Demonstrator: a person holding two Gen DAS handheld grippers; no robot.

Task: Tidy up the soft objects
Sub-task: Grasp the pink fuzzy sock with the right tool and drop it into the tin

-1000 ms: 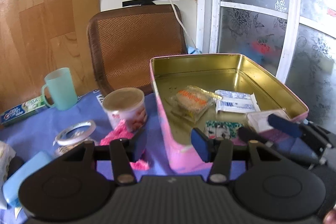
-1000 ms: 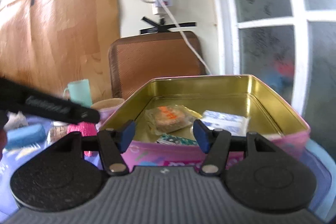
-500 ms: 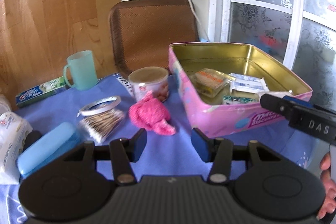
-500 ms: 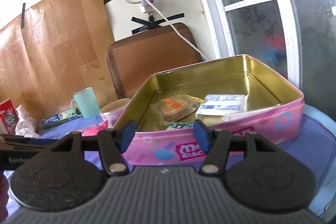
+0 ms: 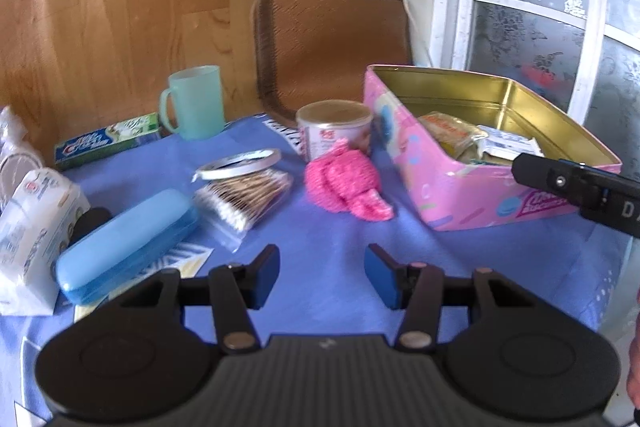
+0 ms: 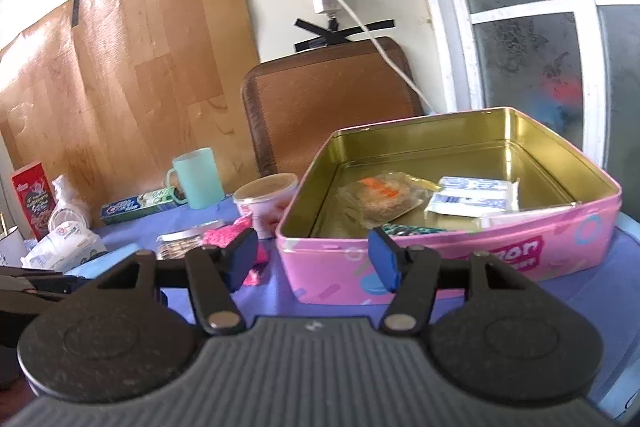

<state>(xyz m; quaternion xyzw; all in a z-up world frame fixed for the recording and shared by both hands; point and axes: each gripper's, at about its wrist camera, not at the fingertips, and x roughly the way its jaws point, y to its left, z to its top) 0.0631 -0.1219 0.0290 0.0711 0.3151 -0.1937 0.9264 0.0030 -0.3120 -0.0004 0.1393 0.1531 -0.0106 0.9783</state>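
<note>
Change: a second ago our left gripper [image 5: 322, 275] hung over the pink tin [image 5: 460, 183]; now it sits back above the bare blue cloth [image 5: 320, 227] near the table's front edge. Our right gripper [image 6: 312, 259] has also backed off and now faces the tin's front wall.
Meaning: we judge a drop-off is finished and the next pick is starting.
Left gripper: released, jaws wide, nothing between them.
Right gripper: released too, jaws apart and empty; in the left view only its black body shows at the right edge.
Tin contents: 1 clear snack packet [image 6: 384, 199], 1 white-and-blue sachet [image 6: 472, 201], and 1 patterned packet low against the front wall.
Next soft thing: the pink knitted cloth [image 5: 346, 183], mid-table, just left of the tin and in front of the small round tub [image 5: 334, 127], apparently touching it.
Its axis: a rumpled heap, long axis running from back-left to front-right, with a loose tail pointing toward the tin's front-left corner.
Other soft candidates: the cotton-swab bag [image 5: 244, 195] left of the cloth and the tissue pack [image 5: 32, 219] near the table's left edge.
</note>
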